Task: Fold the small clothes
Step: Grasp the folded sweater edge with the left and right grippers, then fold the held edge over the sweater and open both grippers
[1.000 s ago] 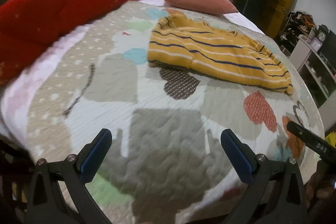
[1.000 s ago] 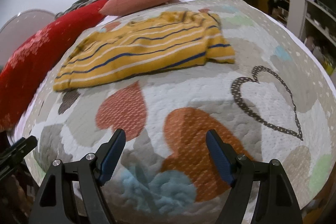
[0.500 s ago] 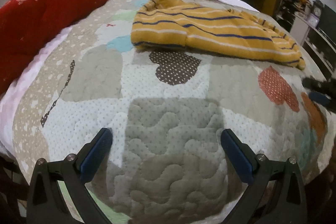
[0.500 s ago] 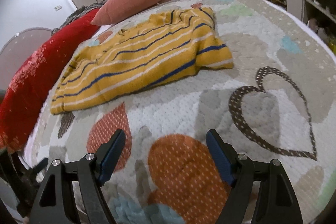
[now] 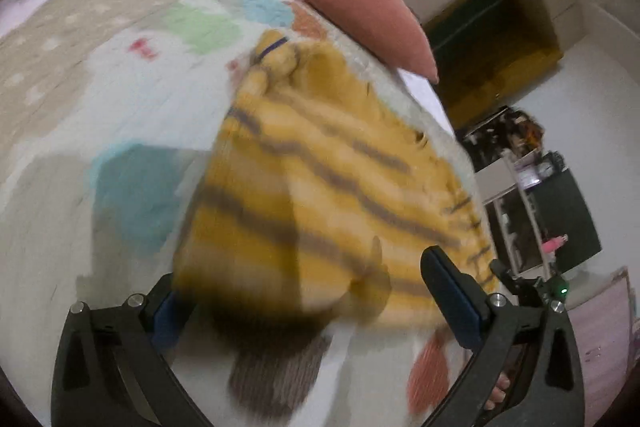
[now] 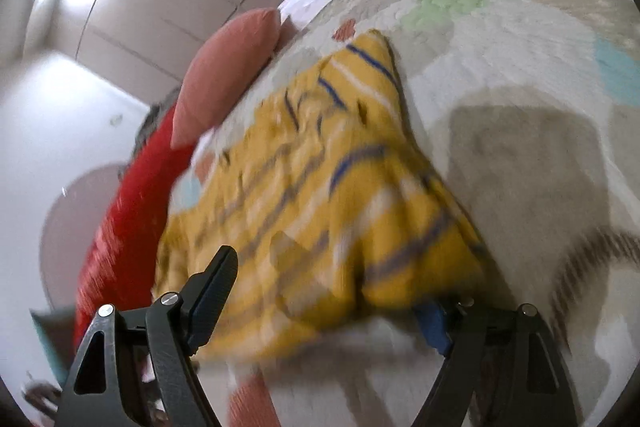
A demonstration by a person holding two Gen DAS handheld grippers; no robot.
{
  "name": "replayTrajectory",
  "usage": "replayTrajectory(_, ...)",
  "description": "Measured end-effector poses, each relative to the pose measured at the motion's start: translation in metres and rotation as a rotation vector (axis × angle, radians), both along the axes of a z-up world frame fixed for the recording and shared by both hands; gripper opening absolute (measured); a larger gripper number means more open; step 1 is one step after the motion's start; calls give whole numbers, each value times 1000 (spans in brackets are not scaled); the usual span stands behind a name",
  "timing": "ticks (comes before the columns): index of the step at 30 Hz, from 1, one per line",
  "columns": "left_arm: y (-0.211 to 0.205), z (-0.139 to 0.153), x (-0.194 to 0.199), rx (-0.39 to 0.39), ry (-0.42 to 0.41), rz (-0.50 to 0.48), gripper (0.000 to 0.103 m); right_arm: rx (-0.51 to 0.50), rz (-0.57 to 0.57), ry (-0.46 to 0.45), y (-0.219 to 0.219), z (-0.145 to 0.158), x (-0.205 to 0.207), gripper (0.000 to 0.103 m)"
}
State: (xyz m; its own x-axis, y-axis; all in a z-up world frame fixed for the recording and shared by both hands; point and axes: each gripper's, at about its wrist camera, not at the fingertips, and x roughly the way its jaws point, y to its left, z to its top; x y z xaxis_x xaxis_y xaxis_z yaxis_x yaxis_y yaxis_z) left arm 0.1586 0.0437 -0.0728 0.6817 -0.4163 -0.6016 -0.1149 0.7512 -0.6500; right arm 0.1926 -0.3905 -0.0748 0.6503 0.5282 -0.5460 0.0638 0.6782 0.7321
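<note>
Bedroom surroundings frame the scene: pale wardrobe doors behind, a quilted patchwork bedspread (image 5: 100, 75) covering the bed, a pink pillow (image 5: 368, 15) and a red cushion (image 6: 120, 227) near the headboard end. On the bedspread lies the task's garment, a yellow striped top (image 5: 320, 195) with dark blue and white stripes, spread loosely and rumpled rather than flat, its near hem just ahead of both tools.

In the left wrist view, the left hand-held gripper (image 5: 316, 291) stands released, its jaws wide with the near edge of the top between them but not pinched. In the right wrist view, the right hand-held gripper (image 6: 332, 291) is likewise spread wide, the hem lying across the gap and over the right-hand pad; no clamp on the cloth is evident, though motion blur makes contact hard to judge.

Judging by its wrinkles, the top is light, soft and limp: it will sag and drag on the quilt. Taking it at the two near hem corners, pinching a single layer, seems best for a clean fold.
</note>
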Motion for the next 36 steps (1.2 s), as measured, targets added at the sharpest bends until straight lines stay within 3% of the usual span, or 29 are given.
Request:
replayTrajectory(2, 6, -6, 24, -57, 8, 38, 103, 22, -27, -4, 1, -1, 24, 86)
replayTrajectory(4, 8, -8, 36, -71, 42, 60, 99, 24, -51, 8, 3, -1, 41, 74)
replayTrajectory(5, 8, -4, 38, -64, 54, 67, 64, 30, -56, 22, 4, -2, 47, 43)
replayTrajectory(6, 7, -2, 38, -54, 67, 56, 34, 64, -39, 44, 4, -5, 54, 27)
replayTrajectory(7, 6, -3, 39, -51, 94, 29, 18, 115, -21, 65, 2, -9, 58, 27)
replayTrajectory(9, 11, 2, 29, -39, 102, 51, 15, 143, -22, 61, -4, -9, 54, 21)
replayTrajectory(13, 23, 13, -1, -41, 105, 87, 10, 161, 14, 32, -8, -1, 31, 20)
replayTrajectory(19, 28, 24, -50, -51, 100, 79, 11, 190, 77, 30, -12, 4, -15, 20)
replayTrajectory(20, 28, 21, -54, -47, 112, 75, 12, 191, 85, 39, -14, 1, -22, 24)
replayTrajectory(23, 40, 6, -65, -76, 158, 109, 27, 192, 42, 103, -29, -16, -38, 33)
replayTrajectory(26, 57, 8, -78, -99, 147, 165, 39, 267, 7, 112, -48, -22, -54, 39)
replayTrajectory(30, 76, 33, -98, -14, 65, 243, 57, 87, -73, 30, -56, 17, -74, 57)
replayTrajectory(33, 78, 43, -108, 18, 29, 255, 65, -64, -132, -56, -51, 57, -87, 57)
replayTrajectory(36, 69, 44, -111, 48, 11, 231, 67, -153, -27, -139, -16, 92, -80, 57)
